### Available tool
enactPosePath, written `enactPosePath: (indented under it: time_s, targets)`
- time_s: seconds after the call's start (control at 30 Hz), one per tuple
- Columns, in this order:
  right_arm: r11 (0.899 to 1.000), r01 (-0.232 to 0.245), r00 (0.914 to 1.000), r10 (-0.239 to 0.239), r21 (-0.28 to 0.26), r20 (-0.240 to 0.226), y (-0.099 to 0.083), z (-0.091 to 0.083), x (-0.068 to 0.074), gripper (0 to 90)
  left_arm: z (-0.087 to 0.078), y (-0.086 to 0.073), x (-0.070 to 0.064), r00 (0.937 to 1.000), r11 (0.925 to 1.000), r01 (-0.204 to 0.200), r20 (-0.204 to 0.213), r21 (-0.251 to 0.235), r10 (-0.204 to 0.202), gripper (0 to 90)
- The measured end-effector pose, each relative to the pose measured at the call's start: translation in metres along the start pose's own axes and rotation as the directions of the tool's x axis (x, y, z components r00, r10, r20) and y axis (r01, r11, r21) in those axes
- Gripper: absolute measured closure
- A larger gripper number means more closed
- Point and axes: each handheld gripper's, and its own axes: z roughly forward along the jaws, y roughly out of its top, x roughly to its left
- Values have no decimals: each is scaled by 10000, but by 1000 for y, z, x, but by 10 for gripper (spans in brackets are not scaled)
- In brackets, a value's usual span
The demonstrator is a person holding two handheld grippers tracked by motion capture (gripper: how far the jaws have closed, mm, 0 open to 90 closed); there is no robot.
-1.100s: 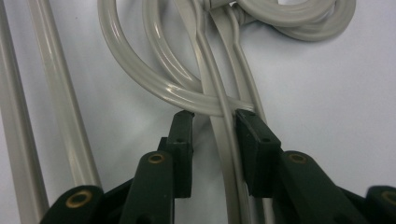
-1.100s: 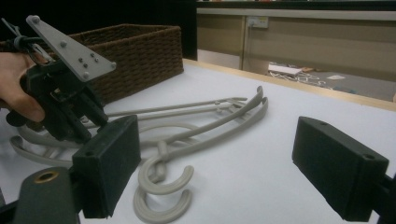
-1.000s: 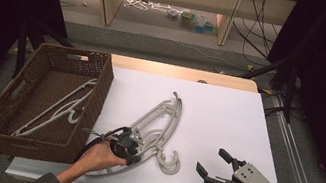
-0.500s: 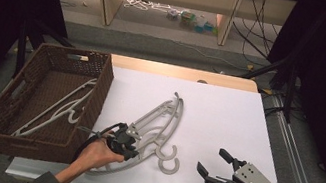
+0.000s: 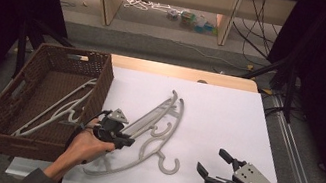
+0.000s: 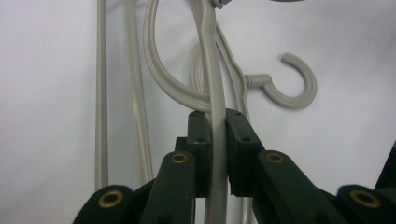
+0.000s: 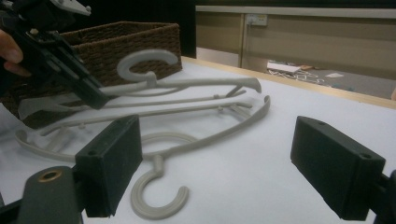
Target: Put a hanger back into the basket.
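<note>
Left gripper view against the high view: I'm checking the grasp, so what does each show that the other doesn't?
The left gripper view alone shows the grip close up: the left gripper is shut on a hanger bar, pads on both sides. The high view alone shows the basket with hangers inside, the open right gripper, and both hands. Both show the grey hangers on the white table and a hook.

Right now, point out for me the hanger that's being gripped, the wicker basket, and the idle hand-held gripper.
gripped hanger [image 6: 216, 93]: left gripper view, on its bar just above the jaws.
wicker basket [image 5: 104, 75]: high view, on its right wall.
right hand-held gripper [image 5: 214, 163]: high view, midway between its open fingertips.
</note>
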Motion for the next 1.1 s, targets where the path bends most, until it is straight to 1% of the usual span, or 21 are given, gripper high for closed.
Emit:
enactPosePath:
  time_s: [0.03, 0.1, 0.13, 0.2, 0.27, 0.33, 0.4, 0.47, 0.5, 0.57, 0.6, 0.63, 0.83, 0.87, 0.9, 0.93, 0.97, 1.0, 1.03, 1.07, 1.1]
  targets:
    - [10000, -9, 10000, 9, -23, -23, 0, 0, 0, 174, -2, 0, 1, 9996, 9995, 257, 110, -186, -255, 815]
    - [10000, -22, 10000, 23, -56, 31, -1, 0, 0, 174, -7, 1, 3, 9981, 9971, 550, 298, -518, -535, 815]
    - [9999, -75, 10000, 74, -91, -24, 0, 0, 0, 174, -8, 1, 3, 9962, 9942, 794, 414, -722, -766, 815]
    - [10000, -7, 10000, 7, -69, 25, 0, 0, 0, 174, -12, 2, 4, 9941, 9909, 965, 585, -934, -913, 815]
    - [10000, -59, 9999, 59, -64, -82, -1, 1, 0, 174, -16, 3, 4, 9935, 9891, 997, 656, -1079, -930, 815]
    - [9999, -76, 10000, 75, -92, -40, 0, 1, 0, 174, -21, 5, 6, 9924, 9876, 1030, 794, -1183, -940, 815]
    - [10000, -19, 10000, 19, -19, -16, -1, 0, 0, 174, -25, 5, 8, 9888, 9807, 1263, 982, -1492, -1124, 815]
    - [9999, -60, 10000, 59, -85, -67, -1, 1, -1, 174, -31, 7, 9, 9870, 9771, 1335, 1113, -1657, -1160, 815]
    - [9999, -16, 10000, 15, 100, 48, -1, 0, -1, 174, -33, 7, 9, 9861, 9753, 1371, 1167, -1731, -1179, 815]
    - [9997, -94, 9998, 99, -225, 195, -2, 2, -1, 174, -38, 8, 10, 9831, 9691, 1476, 1366, -1979, -1218, 815]
    - [10000, -56, 10000, 55, 74, 58, -1, 1, -2, 174, -41, 9, 10, 9813, 9671, 1503, 1503, -2051, -1206, 815]
    - [10000, -45, 10000, 45, 63, 69, -1, 1, -2, 174, -45, 9, 9, 9797, 9644, 1519, 1620, -2164, -1179, 816]
    - [10000, -53, 9999, 53, -35, 101, -1, 1, -1, 174, -66, 16, 4, 9810, 9541, 1412, 1666, -2643, -991, 816]
    - [10000, -49, 9999, 49, 31, 109, -1, 1, -1, 174, -69, 17, 4, 9792, 9508, 1448, 1778, -2740, -979, 816]
    - [10000, -39, 10000, 39, 29, 75, -1, 0, -2, 174, -74, 17, -7, 9499, 9286, 2748, 2200, -2492, -2221, 816]
    - [10000, -48, 9999, 48, -72, 118, -1, 1, -2, 174, -77, 19, -9, 9406, 9195, 3047, 2304, -2483, -2495, 816]
    - [9999, -64, 9999, 66, -141, 133, -1, 0, -2, 174, -82, 21, -8, 9435, 9205, 2979, 2244, -2530, -2437, 816]
    - [9998, -118, 9999, 118, -185, 23, -1, 1, -3, 174, -84, 22, -5, 9482, 9236, 2799, 2260, -2618, -2233, 816]
    - [10000, -72, 9999, 73, -53, 142, -1, -1, -3, 174, -87, 24, -4, 9475, 9233, 2779, 2337, -2653, -2180, 816]
    - [9996, -168, 9999, 169, -238, 34, -2, 1, -3, 174, -91, 25, -2, 9478, 9227, 2759, 2358, -2694, -2145, 816]
    - [9989, -154, 9995, 166, -445, 276, -2, 1, -2, 174, -95, 27, -1, 9463, 9200, 2817, 2375, -2726, -2193, 816]
